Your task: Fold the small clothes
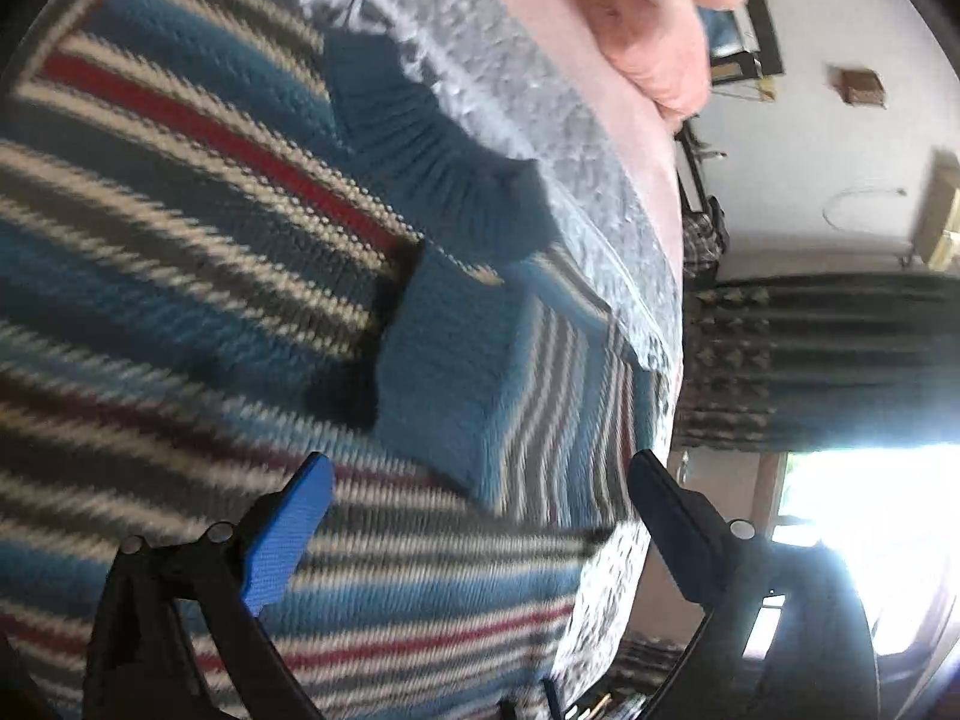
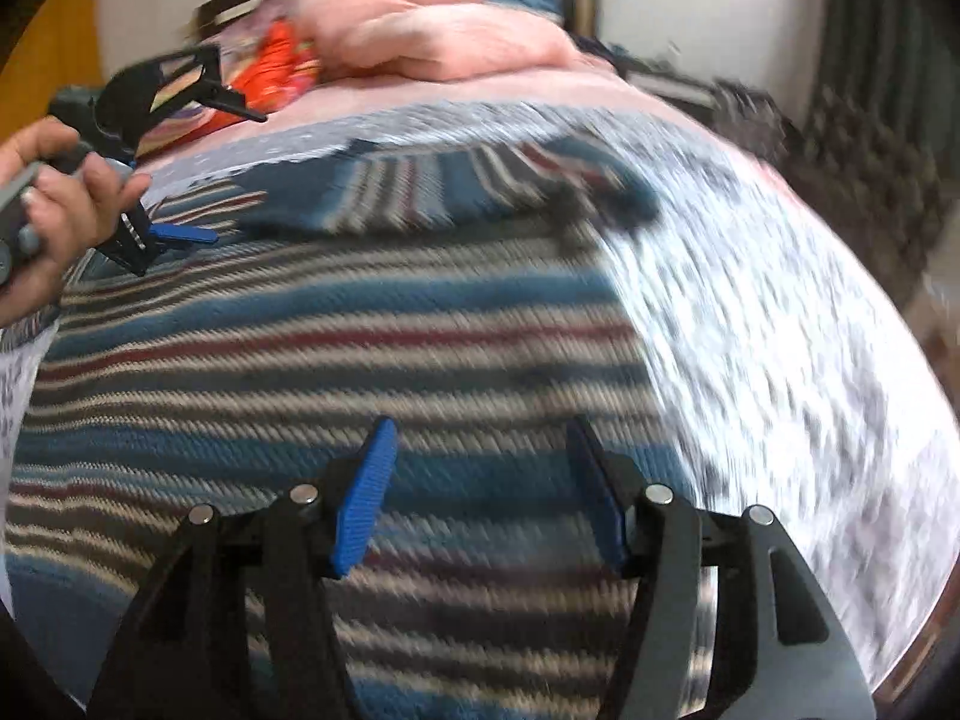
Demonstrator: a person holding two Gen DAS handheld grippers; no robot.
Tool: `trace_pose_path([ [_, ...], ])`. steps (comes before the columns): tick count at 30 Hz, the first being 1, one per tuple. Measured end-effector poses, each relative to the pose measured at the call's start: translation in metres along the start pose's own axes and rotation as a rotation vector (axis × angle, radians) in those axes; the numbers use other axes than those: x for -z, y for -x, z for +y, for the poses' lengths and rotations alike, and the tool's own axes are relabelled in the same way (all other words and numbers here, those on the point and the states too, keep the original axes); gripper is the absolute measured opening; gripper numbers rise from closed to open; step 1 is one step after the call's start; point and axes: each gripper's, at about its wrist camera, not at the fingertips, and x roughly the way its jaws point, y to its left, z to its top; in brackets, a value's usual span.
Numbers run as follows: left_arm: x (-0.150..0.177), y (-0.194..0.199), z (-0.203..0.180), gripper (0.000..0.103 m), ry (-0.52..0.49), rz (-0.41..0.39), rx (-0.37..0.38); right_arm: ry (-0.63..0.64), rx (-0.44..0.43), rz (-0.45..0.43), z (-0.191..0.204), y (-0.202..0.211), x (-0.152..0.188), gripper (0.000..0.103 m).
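A striped knitted sweater [image 2: 336, 360] in blue, white, grey and red is spread flat on a bed covered by a grey-white patterned bedspread [image 2: 780, 330], with one sleeve [image 1: 456, 360] laid folded across the body near the ribbed collar [image 1: 420, 144]. The left tool [image 1: 480, 480] is held with its fingers apart and empty, just above the sweater near the bed's edge. The right tool [image 2: 480, 438] is likewise seen spread apart with nothing between its blue pads [image 2: 366, 498], over the sweater's body, while pink bedding [image 2: 432, 36] is piled at the far end.
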Motion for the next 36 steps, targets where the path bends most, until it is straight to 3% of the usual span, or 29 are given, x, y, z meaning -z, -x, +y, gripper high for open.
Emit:
trace_pose_path([
  [2,-0.007,-0.012,0.001,0.099,0.018,0.006,0.006,-0.042,-0.008,-0.052,-0.008,0.005,-0.003,0.052],
  [6,-0.009,-0.017,0.008,0.092,0.095,-0.018,0.015,-0.135,-0.029,-0.014,-0.024,-0.002,0.002,0.053],
  [8,-0.012,-0.019,0.008,0.051,0.092,-0.015,-0.025,-0.152,-0.035,-0.015,-0.029,-0.002,0.003,0.053],
  [9,-0.012,-0.021,0.007,0.023,0.094,0.0,-0.049,-0.144,-0.038,-0.012,-0.027,-0.003,0.004,0.053],
  [10,-0.014,-0.022,0.007,0.01,0.094,0.005,-0.061,-0.133,-0.036,-0.016,-0.025,-0.002,0.004,0.053],
  [13,-0.018,-0.014,-0.012,0.009,0.013,-0.014,-0.116,-0.084,-0.032,-0.022,-0.016,-0.002,0.005,0.053],
  [16,-0.024,0.005,-0.041,0.008,-0.073,-0.038,-0.124,-0.065,-0.032,-0.015,-0.01,-0.005,0.004,0.053],
  [20,-0.038,0.058,-0.087,0.008,-0.208,-0.1,-0.121,-0.089,-0.031,-0.002,-0.016,-0.008,0.004,0.053],
  [25,-0.056,0.119,-0.11,0.007,-0.294,-0.158,-0.135,-0.092,-0.03,0.003,-0.016,-0.009,0.004,0.053],
  [31,-0.069,0.159,-0.091,0.007,-0.304,-0.184,-0.175,-0.09,-0.03,0.005,-0.016,-0.012,0.0,0.053],
  [36,-0.075,0.148,-0.034,0.007,-0.237,-0.171,-0.227,-0.091,-0.03,0.006,-0.015,-0.012,0.0,0.053],
])
